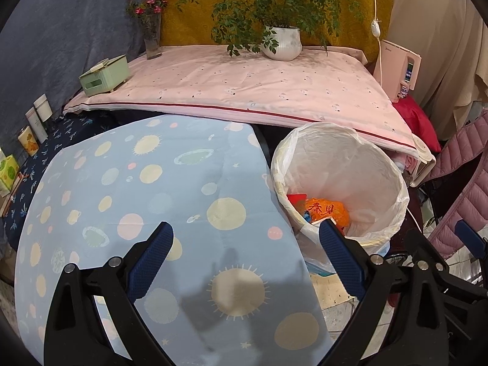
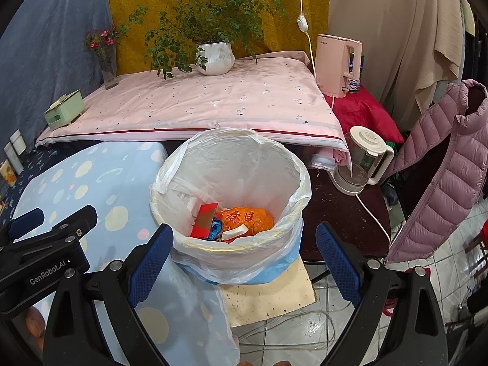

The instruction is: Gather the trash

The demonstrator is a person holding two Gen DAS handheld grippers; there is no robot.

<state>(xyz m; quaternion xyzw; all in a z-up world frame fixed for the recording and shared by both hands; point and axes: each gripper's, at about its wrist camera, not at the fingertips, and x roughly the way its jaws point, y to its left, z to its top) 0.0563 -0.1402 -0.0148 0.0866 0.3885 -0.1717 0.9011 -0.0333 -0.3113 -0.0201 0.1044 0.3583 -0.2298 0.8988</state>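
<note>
- Blue planet-print cloth (image 1: 170, 213) over a low table, pink-covered table (image 1: 244, 88) behind with potted plant (image 1: 282, 42) and green tissue box (image 1: 103, 74).
- Lined trash bin (image 2: 231, 189) just beside the blue cloth's edge, holding an orange bag (image 2: 247, 218), red packet (image 2: 205, 218) and white scrap (image 2: 234, 232).
- Left gripper (image 1: 245, 247) over the cloth, fingers spread, holding nothing.
- Right gripper (image 2: 244, 247) before the bin, fingers spread wide, empty.

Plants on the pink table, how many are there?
2. A leafy green plant in a white pot stands at the back middle, and a glass vase of pink flowers stands at the back left corner. No others show.
</note>
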